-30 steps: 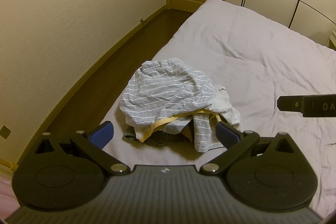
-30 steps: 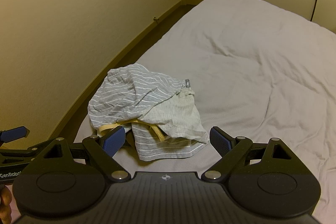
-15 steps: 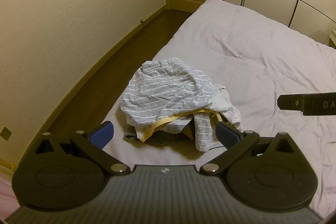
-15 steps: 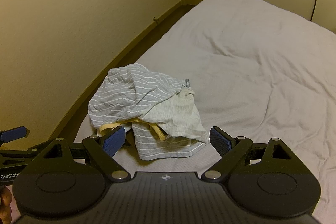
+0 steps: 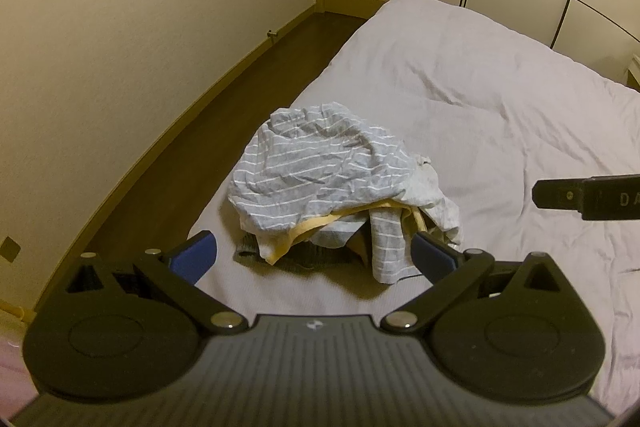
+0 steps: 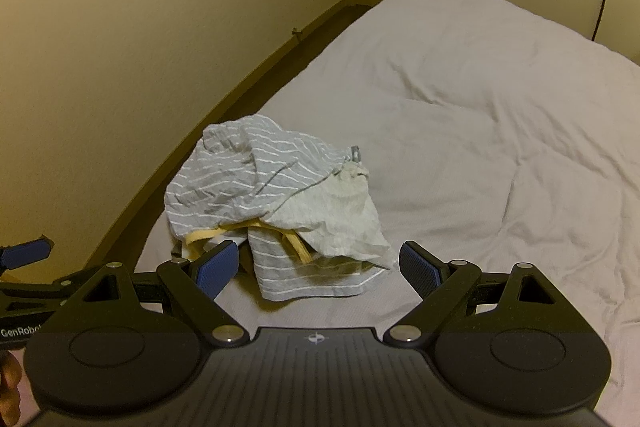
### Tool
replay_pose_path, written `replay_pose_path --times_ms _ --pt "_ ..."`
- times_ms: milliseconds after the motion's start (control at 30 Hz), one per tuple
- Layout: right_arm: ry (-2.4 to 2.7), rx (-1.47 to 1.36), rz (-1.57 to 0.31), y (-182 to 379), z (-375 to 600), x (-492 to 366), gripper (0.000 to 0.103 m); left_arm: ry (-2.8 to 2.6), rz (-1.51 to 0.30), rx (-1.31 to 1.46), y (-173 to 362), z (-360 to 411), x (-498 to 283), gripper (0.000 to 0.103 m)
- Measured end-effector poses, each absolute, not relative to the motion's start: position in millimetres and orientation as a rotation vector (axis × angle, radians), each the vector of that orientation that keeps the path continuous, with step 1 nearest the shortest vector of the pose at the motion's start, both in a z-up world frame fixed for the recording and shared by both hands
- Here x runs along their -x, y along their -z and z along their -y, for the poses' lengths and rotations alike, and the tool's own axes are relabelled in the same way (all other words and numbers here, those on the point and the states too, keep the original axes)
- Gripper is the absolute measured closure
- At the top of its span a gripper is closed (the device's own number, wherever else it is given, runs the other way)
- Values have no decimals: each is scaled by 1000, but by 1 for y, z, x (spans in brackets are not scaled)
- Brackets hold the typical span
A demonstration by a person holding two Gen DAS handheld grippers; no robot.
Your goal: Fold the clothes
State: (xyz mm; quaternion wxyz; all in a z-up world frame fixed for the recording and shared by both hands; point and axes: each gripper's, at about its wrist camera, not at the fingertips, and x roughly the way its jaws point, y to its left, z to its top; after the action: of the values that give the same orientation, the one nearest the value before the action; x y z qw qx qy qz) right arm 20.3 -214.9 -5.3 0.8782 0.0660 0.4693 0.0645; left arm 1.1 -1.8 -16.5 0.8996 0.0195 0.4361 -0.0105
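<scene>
Two grippers hovered above a bed (image 5: 500, 115), each with jaws spread apart and holding nothing. At centre frame in the left wrist view, a crumpled pile of clothes (image 5: 320, 179) lay near the bed's left edge, beyond the left gripper (image 5: 314, 255). A grey striped garment (image 6: 240, 179) covered the pile, hiding most of a yellow-trimmed piece (image 5: 320, 227) and something dark beneath. The right gripper (image 6: 318, 269) hung just short of the pile; its lower body was cut off by the frame.
</scene>
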Motion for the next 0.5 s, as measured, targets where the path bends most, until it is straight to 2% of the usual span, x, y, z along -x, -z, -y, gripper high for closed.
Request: replay_pose_path --times_ms 500 --pt "-273 56 -856 27 244 -38 14 4 -870 -85 34 35 -5 2"
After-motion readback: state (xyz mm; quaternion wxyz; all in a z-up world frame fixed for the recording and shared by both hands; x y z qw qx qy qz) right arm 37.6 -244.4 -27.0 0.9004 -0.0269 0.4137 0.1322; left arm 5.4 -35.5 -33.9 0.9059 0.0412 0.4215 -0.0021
